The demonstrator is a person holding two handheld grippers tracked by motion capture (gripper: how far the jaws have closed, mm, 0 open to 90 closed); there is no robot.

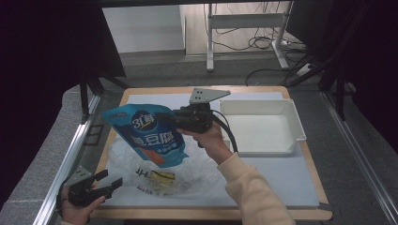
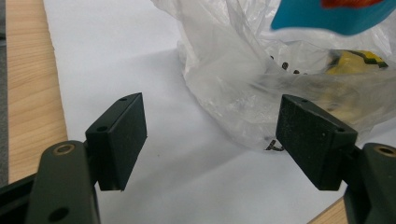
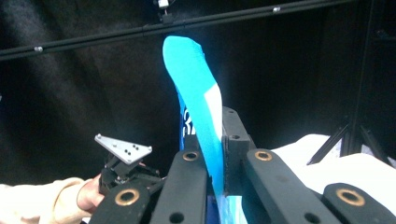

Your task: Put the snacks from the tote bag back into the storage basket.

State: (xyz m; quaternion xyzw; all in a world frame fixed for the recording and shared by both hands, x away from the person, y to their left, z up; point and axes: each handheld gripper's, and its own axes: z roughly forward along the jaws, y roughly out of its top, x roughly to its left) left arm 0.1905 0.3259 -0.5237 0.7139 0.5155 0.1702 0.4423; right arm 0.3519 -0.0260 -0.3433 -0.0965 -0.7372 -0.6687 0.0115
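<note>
**Blue pouch lifted out of the bag**

Blue pouch point(image 1: 149, 133) hangs above the plastic bag point(image 1: 141, 176), pinched in the right gripper point(image 1: 174, 119) fingers. Left gripper point(image 1: 109, 182) waits wide apart at the bench point(image 1: 281, 187) edge. Next, probably: carry the pouch to the white tray point(image 1: 295, 124).

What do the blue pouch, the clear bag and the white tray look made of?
Blue pouch: glossy printed plastic film, probably laminated; it shines and bends in the right gripper. Clear bag: thin see-through plastic, crinkled, contents visible through it. White tray: looks like rigid moulded plastic, matte, with smooth thin walls; could be otherwise.
</note>
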